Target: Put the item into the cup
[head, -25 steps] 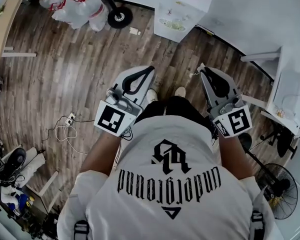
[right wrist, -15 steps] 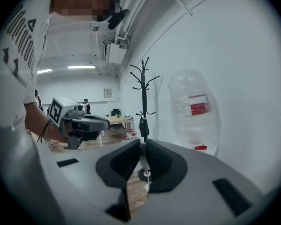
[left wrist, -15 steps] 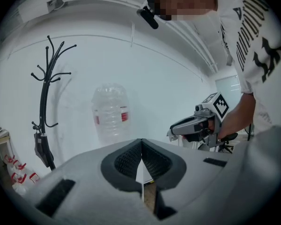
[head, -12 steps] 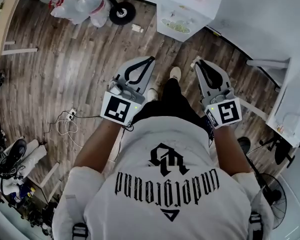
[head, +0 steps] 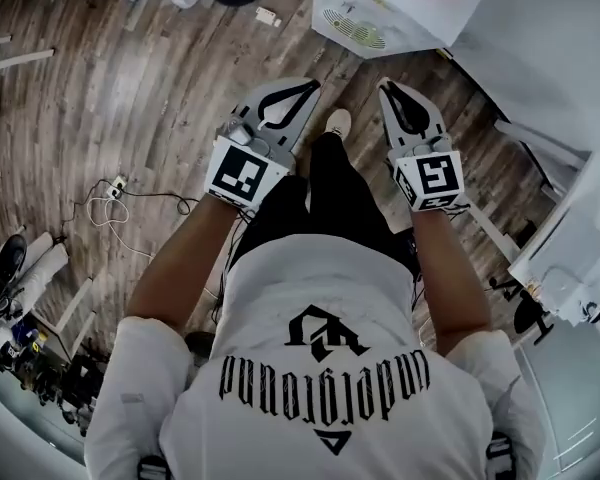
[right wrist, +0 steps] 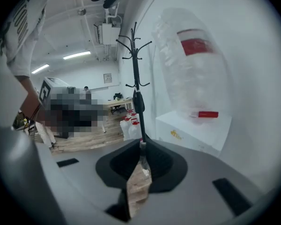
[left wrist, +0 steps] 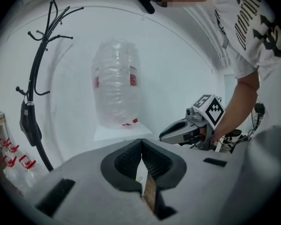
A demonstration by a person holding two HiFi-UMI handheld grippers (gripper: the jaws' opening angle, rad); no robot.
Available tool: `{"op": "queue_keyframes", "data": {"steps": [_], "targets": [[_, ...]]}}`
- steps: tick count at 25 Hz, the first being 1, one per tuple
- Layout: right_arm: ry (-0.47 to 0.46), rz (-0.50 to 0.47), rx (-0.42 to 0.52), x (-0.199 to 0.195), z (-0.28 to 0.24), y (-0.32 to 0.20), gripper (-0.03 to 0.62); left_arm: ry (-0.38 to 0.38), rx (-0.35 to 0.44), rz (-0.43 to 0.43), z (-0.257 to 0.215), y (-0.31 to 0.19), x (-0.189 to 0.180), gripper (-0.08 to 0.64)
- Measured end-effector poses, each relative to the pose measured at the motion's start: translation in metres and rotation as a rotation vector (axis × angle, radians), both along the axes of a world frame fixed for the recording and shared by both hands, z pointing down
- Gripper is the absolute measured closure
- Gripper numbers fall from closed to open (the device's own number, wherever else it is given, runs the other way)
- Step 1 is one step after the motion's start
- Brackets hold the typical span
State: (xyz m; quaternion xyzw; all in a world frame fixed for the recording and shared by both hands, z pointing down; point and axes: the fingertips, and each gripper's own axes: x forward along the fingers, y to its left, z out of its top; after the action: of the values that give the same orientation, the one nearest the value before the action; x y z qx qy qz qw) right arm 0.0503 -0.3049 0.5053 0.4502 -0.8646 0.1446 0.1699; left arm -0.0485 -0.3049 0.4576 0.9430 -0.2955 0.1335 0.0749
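Looking steeply down now: the person in the white T-shirt with black lettering (head: 320, 368) holds both tools out in front over a brown wood-plank floor (head: 130, 88). The left gripper (head: 308, 88), grey with black padded jaws and a black-and-white marker cube (head: 245, 173) at its back, points ahead. In its own view the jaw tips meet, only a thin wedge of floor shows behind them, and nothing is caught between. The right gripper (head: 388, 90) sits alongside, apart from the left one, with a leg in black trousers (head: 330, 198) and a pale shoe (head: 337, 121) showing between the two. Its tips are pressed together too, a sliver of floor shows behind them, and it carries nothing. Straight ahead of both stands a white box-shaped water dispenser (head: 380, 18) against the white wall (left wrist: 178, 55). The gripper views show a large clear plastic water bottle with a red label (right wrist: 192, 64) standing on top of it. To the left of the dispenser rises a black metal coat stand (left wrist: 35, 78), with clear plastic jugs with red handles (left wrist: 9, 165) near its foot. A white power strip with coiled cable (head: 115, 186) lies on the floor off to the left. As for the item and the cup, no view shows either one.
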Motion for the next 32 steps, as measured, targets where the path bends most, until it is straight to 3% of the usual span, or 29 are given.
{"op": "queue_keyframes", "data": {"steps": [7, 21, 32], "targets": [[0.013, 0.047, -0.106, 0.020, 0.105, -0.047, 0.541, -0.057, -0.014, -0.009, 0.084, -0.040, 0.003, 0.549], [0.090, 0.107, -0.244, 0.022, 0.291, -0.106, 0.541, -0.079, -0.078, -0.032, 0.218, -0.077, 0.008, 0.548], [0.115, 0.109, -0.295, 0.021, 0.345, -0.126, 0.540, -0.071, -0.136, -0.058, 0.265, -0.088, 0.015, 0.549]]}}
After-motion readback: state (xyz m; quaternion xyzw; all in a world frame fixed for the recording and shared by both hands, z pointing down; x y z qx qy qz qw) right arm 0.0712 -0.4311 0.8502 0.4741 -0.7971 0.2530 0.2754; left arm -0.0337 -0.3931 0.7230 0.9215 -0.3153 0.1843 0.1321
